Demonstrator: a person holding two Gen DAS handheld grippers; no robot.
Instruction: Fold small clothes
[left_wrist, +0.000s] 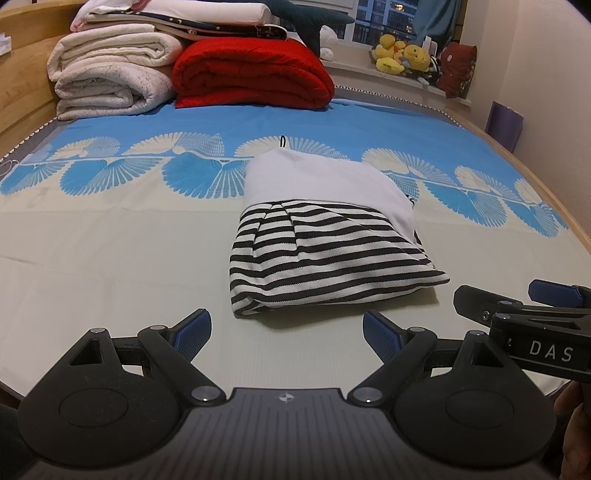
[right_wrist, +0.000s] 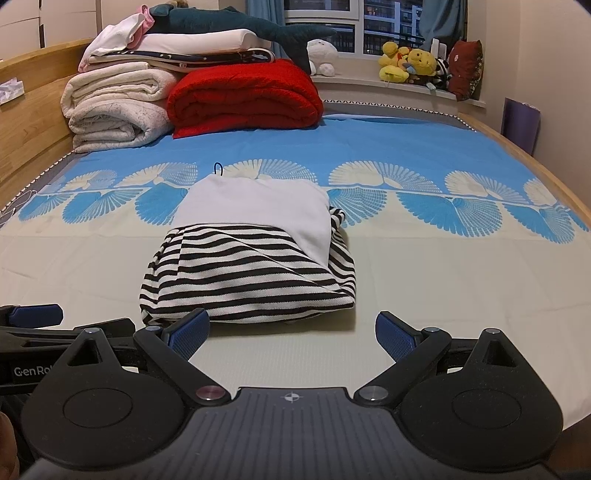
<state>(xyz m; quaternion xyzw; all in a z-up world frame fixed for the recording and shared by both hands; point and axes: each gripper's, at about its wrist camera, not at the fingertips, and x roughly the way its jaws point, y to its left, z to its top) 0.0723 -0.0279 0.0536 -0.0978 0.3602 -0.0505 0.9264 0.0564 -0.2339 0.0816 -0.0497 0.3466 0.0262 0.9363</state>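
A small garment with a white top and a black-and-white striped skirt (left_wrist: 325, 251) lies folded in a compact bundle on the bed; it also shows in the right wrist view (right_wrist: 251, 273). A small dark loop sticks out at its far end. My left gripper (left_wrist: 286, 334) is open and empty, just in front of the garment's near edge. My right gripper (right_wrist: 291, 336) is open and empty, also just short of the near edge. The right gripper shows at the right edge of the left wrist view (left_wrist: 524, 310), beside the left one.
The bed sheet (left_wrist: 110, 258) is cream near me and blue with fan patterns farther away. Folded white blankets (left_wrist: 110, 74) and a red blanket (left_wrist: 251, 74) are stacked at the bed's far end. Plush toys (left_wrist: 402, 55) sit on the windowsill. A wooden bed frame (left_wrist: 22, 92) runs along the left.
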